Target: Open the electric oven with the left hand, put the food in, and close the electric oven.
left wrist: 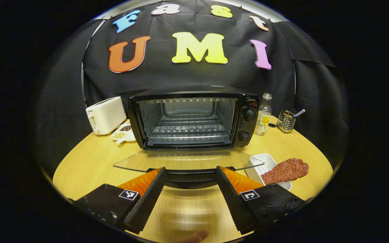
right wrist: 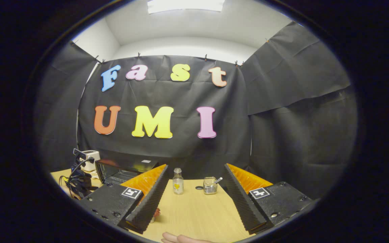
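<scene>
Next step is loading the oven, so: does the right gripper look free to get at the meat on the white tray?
Probably yes. The right gripper is open and empty above the table, and the meat lies uncovered on the white tray, beside the lowered oven door.

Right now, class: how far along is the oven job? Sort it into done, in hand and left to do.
Done: the electric oven stands open, its glass door folded down flat, the rack bare. In hand: nothing; the left gripper sits open at the door's handle, and the right gripper is open over the table. Left: the food lies on its white tray, to be loaded; then close the door.
</scene>
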`<state>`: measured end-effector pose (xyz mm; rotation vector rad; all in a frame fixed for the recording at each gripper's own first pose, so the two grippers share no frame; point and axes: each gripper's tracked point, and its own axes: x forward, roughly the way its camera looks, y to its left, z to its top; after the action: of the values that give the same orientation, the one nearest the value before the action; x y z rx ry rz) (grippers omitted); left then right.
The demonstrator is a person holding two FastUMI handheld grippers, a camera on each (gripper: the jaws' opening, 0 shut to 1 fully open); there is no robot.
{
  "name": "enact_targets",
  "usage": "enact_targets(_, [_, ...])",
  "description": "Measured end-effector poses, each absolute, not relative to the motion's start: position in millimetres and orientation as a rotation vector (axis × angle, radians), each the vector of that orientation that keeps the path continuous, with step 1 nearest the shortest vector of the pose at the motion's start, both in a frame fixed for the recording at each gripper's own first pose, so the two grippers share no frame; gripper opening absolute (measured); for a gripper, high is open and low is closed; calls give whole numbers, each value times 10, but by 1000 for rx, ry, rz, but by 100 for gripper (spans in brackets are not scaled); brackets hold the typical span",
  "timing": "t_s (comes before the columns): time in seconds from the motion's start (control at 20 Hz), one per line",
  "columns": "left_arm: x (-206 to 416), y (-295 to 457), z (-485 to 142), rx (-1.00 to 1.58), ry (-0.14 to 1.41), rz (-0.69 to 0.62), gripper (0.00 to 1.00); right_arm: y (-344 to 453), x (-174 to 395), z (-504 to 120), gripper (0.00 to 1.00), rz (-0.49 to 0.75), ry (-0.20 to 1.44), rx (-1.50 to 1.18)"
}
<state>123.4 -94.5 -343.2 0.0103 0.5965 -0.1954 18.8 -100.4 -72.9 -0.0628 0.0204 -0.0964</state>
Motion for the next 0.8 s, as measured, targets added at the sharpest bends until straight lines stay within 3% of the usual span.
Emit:
enact_targets(0.3, [992, -952, -3979, 11, 719, -195, 93, -1011, 214, -844, 100, -100, 48, -66])
enact_targets(0.8, [1012, -903, -3914, 5, 658, -195, 94, -1006, 269, -1038, 100, -97, 94, -74])
